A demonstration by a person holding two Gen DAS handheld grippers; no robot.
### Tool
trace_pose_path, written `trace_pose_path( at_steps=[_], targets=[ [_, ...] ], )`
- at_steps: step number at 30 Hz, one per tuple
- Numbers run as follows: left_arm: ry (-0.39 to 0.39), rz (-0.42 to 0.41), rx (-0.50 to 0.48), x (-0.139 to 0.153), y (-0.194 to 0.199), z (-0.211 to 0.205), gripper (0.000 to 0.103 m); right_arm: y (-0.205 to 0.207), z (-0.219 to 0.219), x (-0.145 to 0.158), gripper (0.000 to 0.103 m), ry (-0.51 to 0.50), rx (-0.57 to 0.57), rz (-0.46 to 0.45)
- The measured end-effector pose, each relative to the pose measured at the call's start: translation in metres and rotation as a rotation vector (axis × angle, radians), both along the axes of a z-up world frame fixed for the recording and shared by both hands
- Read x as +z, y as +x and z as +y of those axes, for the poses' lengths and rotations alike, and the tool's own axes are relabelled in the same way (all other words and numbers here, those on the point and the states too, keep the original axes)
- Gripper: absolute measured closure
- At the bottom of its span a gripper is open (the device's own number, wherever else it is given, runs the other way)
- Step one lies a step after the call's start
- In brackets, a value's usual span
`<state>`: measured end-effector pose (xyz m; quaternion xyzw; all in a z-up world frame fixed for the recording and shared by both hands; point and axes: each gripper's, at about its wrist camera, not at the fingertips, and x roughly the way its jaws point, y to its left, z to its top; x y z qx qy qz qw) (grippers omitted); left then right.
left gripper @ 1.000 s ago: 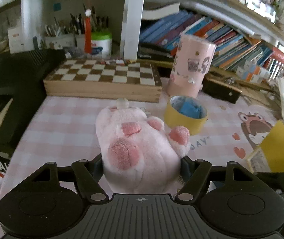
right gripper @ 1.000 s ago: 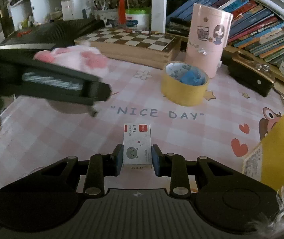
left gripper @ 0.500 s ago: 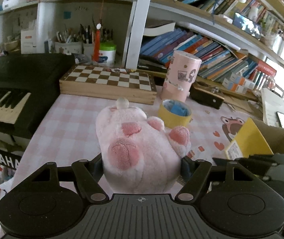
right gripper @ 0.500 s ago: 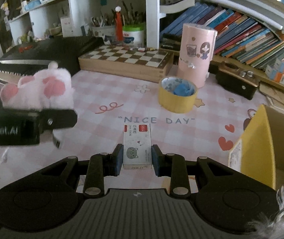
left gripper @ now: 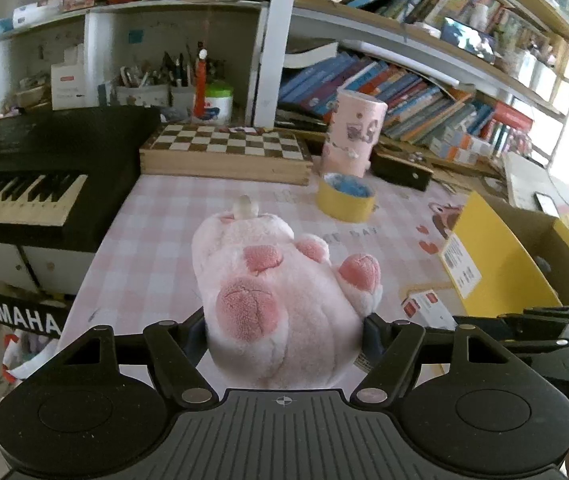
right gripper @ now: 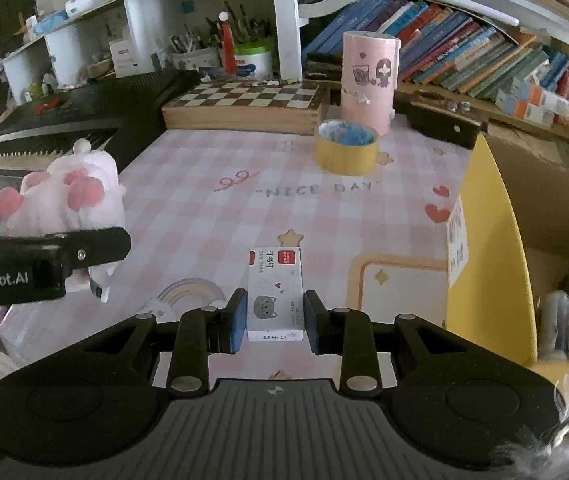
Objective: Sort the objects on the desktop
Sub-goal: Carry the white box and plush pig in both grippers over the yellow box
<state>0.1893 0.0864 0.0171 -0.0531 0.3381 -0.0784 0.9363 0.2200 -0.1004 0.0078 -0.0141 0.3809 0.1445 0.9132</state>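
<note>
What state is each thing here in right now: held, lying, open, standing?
Left gripper: shut on the plush paw, held above the mat.
Right gripper: shut on the staple box, also held up.
Tape roll: lying flat on the mat, something blue inside.
Pink tube: standing upright.
Chessboard: closed, lying flat.
Yellow box: open.

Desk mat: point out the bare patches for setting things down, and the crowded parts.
Bare: the pink checked mat between the keyboard, chessboard and yellow box. Crowded: the back right, where tape roll, pink cylinder and black case cluster.
</note>
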Motion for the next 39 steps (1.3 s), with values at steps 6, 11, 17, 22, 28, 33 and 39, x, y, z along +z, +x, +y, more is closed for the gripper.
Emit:
trace_pose_path(
  at_steps=[6, 11, 17, 22, 28, 33, 39],
  targets=[
    [0.006, -0.001, -0.049, 0.0, -0.027, 0.01, 0.03, -0.03, 0.014, 0.0, 0.075, -0.004, -0.025, 0.002],
    [0.006, -0.003, -0.084, 0.0, -0.047, 0.019, 0.03, -0.057, 0.026, 0.0, 0.075, -0.007, -0.045, 0.003],
    [0.006, 0.001, -0.12, 0.001, -0.07, 0.026, 0.03, -0.086, 0.037, -0.001, 0.075, -0.009, -0.071, 0.005],
    [0.019, 0.004, -0.158, 0.0, -0.089, 0.029, 0.03, -0.109, 0.043, -0.002, 0.075, -0.003, -0.096, 0.004],
    [0.029, 0.024, -0.2, -0.004, -0.109, 0.029, 0.03, -0.136, 0.05, -0.006, 0.075, -0.001, -0.113, 0.009],
    [0.023, 0.035, -0.242, -0.009, -0.121, 0.024, 0.03, -0.156, 0.049, -0.011, 0.075, 0.001, -0.145, 0.033],
    [0.008, 0.039, -0.304, -0.01, -0.127, 0.013, 0.03, -0.177, 0.037, -0.014, 0.075, 0.005, -0.215, 0.05]
  ],
)
